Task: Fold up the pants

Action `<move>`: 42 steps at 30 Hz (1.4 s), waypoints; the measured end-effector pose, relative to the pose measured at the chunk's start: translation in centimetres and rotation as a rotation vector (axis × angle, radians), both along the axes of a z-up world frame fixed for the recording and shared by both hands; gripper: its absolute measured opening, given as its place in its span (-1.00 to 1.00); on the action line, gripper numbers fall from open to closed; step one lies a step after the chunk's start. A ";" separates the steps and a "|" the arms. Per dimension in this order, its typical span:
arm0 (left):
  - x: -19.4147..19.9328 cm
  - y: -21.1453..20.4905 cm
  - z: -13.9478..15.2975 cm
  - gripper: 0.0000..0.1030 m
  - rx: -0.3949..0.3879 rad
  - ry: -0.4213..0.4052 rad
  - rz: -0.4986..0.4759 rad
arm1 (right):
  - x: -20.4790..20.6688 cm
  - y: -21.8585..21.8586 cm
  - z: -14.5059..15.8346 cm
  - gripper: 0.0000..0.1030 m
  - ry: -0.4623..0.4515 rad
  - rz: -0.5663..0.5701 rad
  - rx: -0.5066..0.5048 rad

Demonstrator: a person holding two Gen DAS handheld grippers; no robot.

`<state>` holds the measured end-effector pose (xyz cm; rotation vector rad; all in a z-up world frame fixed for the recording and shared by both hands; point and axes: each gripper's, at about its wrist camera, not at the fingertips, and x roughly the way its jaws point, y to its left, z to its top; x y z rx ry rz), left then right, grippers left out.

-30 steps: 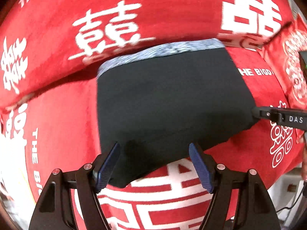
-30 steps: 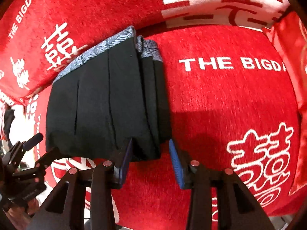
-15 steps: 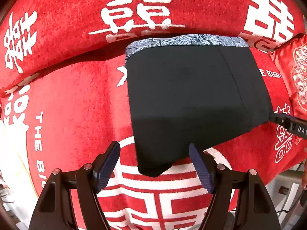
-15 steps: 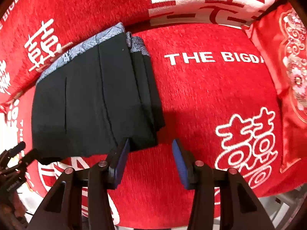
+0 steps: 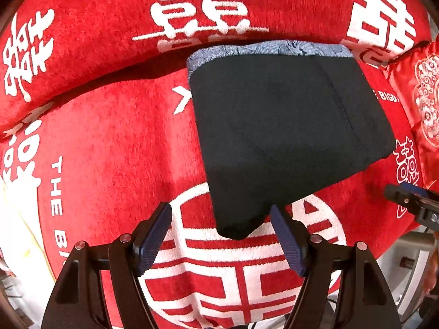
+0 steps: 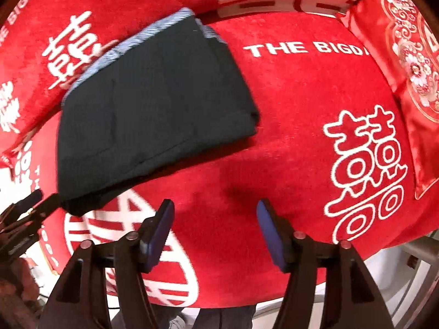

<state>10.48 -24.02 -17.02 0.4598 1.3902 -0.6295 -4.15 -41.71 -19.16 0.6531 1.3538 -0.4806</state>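
The black pants (image 5: pixel 279 131) lie folded into a compact stack on the red seat, their blue-grey patterned waistband (image 5: pixel 269 50) against the backrest. They also show in the right wrist view (image 6: pixel 153 109). My left gripper (image 5: pixel 221 235) is open and empty, its fingers just short of the stack's near corner. My right gripper (image 6: pixel 215 227) is open and empty, off the stack's near right side over bare red cloth. The right gripper's tip shows at the edge of the left wrist view (image 5: pixel 411 200).
The red cover with white characters (image 6: pixel 301 150) drapes the seat and backrest (image 5: pixel 109 27). A red embroidered cushion (image 6: pixel 406 54) stands at the right end. The seat's front edge (image 6: pixel 378 249) drops off just ahead of my grippers.
Both grippers have pulled back from the folded pants toward the seat's front edge. The right gripper's fingers have opened wider. The pants stay put.
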 end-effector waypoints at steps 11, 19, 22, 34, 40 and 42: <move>0.6 -1.5 -0.5 0.99 -0.003 0.022 0.075 | 0.9 -0.7 0.9 0.56 -0.068 0.072 0.050; 1.2 -3.1 -1.1 0.99 0.027 0.025 0.116 | 1.4 -2.9 1.2 0.62 -0.107 0.148 0.065; 1.6 -3.6 -1.0 0.99 0.029 0.017 0.124 | 1.3 -3.6 1.0 0.62 -0.104 0.147 0.068; 4.9 -4.6 -1.7 0.99 0.034 0.000 0.173 | 1.4 -9.0 0.5 0.62 -0.100 0.127 0.047; 6.6 -3.9 -2.3 0.99 -0.004 0.034 0.198 | 1.7 -10.1 -0.2 0.62 -0.102 0.162 0.073; 7.5 -3.6 -2.7 0.99 -0.016 0.056 0.217 | 2.0 -10.5 -0.3 0.62 -0.124 0.161 0.102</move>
